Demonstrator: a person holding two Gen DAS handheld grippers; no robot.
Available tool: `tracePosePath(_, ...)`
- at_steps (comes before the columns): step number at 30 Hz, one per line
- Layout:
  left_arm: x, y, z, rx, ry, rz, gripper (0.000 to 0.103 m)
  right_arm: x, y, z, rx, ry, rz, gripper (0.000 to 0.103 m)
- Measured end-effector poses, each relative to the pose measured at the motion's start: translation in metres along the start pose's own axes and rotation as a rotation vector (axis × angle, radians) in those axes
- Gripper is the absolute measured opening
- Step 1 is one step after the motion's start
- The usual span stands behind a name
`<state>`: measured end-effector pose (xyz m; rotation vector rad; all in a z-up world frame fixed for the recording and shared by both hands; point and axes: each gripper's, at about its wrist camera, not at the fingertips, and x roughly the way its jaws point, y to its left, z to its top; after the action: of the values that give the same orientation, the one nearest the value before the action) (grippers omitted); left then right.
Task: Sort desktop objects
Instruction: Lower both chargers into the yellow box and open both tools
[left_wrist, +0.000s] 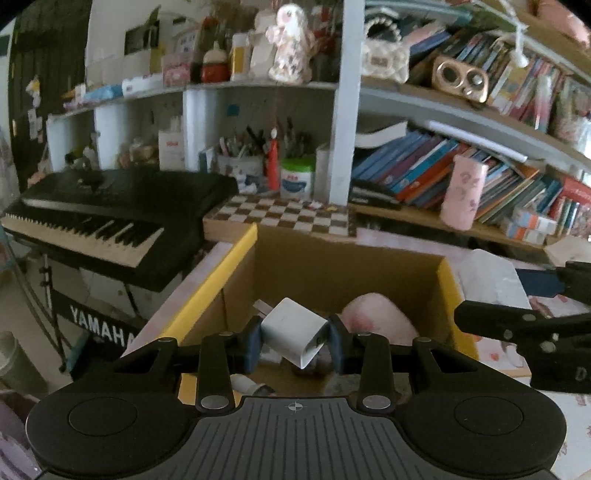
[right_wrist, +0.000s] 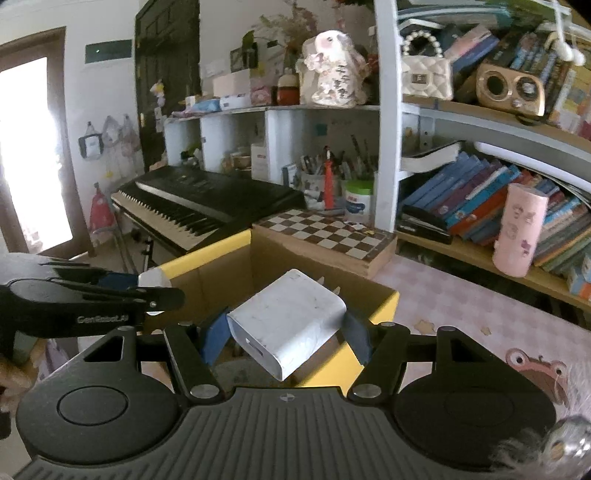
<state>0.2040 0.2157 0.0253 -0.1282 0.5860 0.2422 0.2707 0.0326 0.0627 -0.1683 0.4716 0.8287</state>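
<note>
Plastic, cardboard, wood, cloth

Smooth matt white plastic on charger (right_wrist: 291, 321); plain brown cardboard, yellow-edged, on box (left_wrist: 332, 266); glossy checkered wood on chessboard (right_wrist: 325, 230); soft pink printed cloth over counter (right_wrist: 461, 299).

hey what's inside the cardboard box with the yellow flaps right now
Inside the cardboard box a pink rounded item shows; the left gripper and its white charger cover the rest of the floor.

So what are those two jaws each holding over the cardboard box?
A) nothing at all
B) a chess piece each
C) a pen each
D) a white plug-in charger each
D: the left gripper clamps a small white charger, and the right gripper clamps a bigger white charger, above the open cardboard box.
</note>
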Motion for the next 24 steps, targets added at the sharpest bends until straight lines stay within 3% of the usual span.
tracePosePath(7, 0.044, 0.012, 0.010, 0.000, 0.129, -0.045, 0.036, 0.037, 0.006, 0.003, -0.079, 0.076, 0.069, 0.063)
tracePosePath(12, 0.070, 0.009, 0.012, 0.039, 0.204, -0.038, 0.036, 0.063, 0.010, 0.003, -0.144, 0.165, 0.106, 0.063)
tracePosePath(20, 0.088, 0.003, 0.011, 0.058, 0.265, -0.052, 0.036, 0.084, 0.010, 0.001, -0.172, 0.244, 0.123, 0.063)
tracePosePath(23, 0.094, 0.004, 0.008, 0.053, 0.285, -0.049, 0.042, 0.089, 0.012, 0.000, -0.188, 0.272, 0.129, 0.063)
tracePosePath(24, 0.095, 0.005, 0.008, 0.049, 0.291, -0.042, 0.048, 0.091, 0.012, -0.001, -0.194, 0.280, 0.128, 0.063)
